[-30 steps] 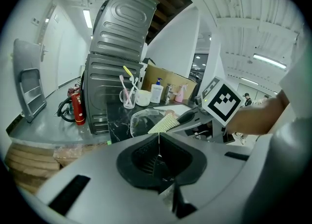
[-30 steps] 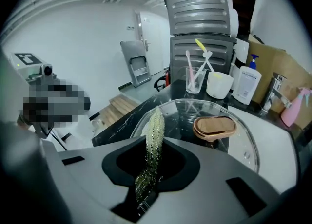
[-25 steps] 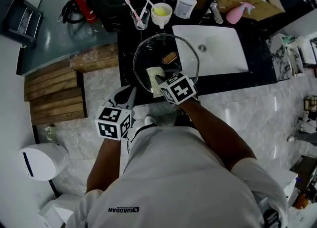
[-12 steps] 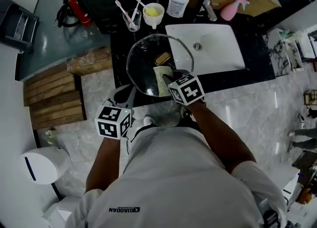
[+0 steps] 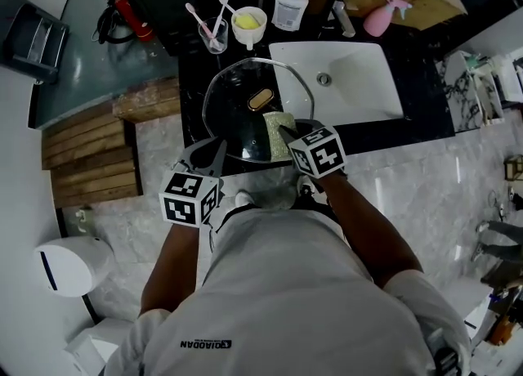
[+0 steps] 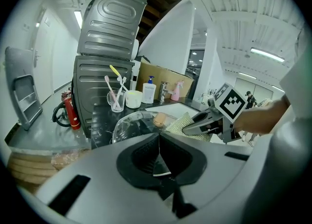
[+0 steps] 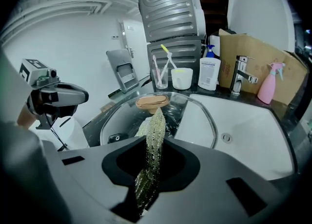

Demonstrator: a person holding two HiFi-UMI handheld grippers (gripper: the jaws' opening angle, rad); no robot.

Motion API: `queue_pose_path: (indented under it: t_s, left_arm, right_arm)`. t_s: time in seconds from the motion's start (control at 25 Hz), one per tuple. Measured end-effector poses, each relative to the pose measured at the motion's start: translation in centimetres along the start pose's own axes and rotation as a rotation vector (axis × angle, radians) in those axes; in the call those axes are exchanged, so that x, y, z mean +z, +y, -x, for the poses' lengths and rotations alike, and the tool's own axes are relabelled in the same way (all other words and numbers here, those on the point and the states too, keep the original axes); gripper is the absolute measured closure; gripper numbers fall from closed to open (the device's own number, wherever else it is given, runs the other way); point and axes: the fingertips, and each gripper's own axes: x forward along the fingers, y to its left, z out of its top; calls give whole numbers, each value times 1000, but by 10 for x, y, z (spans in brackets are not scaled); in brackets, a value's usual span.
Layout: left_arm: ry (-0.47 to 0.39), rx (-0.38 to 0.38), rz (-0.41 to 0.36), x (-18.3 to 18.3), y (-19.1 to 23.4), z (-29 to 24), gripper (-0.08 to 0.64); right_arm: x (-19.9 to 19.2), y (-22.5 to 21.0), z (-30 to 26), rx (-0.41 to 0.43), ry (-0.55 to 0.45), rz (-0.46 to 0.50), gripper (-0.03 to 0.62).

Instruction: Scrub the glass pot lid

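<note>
Spanning black counter (image 5: 190, 80) and white sink (image 5: 359, 88), the glass lid (image 5: 237, 109) sits in left claw (image 5: 214, 152) (right claw (image 5: 297, 129) pinches scouring pad (image 5: 278, 139)).

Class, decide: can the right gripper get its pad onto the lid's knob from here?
Probably yes: the pad in the right gripper lies on the lid close by the knob, with nothing between.

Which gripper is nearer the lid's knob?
Right. The right gripper, clamping a scrub cloth, is over the glass pot lid beside the knob; the left gripper grips the lid's near rim.
</note>
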Motion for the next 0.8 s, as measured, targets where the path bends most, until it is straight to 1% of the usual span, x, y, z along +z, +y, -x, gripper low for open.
queue_pose_path:
  t_s: [0.2,0.48,0.8]
  left_arm:
    - [-2,4,-3,8,-11,-7,543]
    - [20,4,-22,9,-22,-17,543]
    - [12,24,-21,16,-26,-24,543]
  right_arm:
    - [-9,-19,7,-2,6,-11,511]
    - [-17,-43,13,-5,9,-19,511]
    - [-24,-62,18,-8,29,8,511]
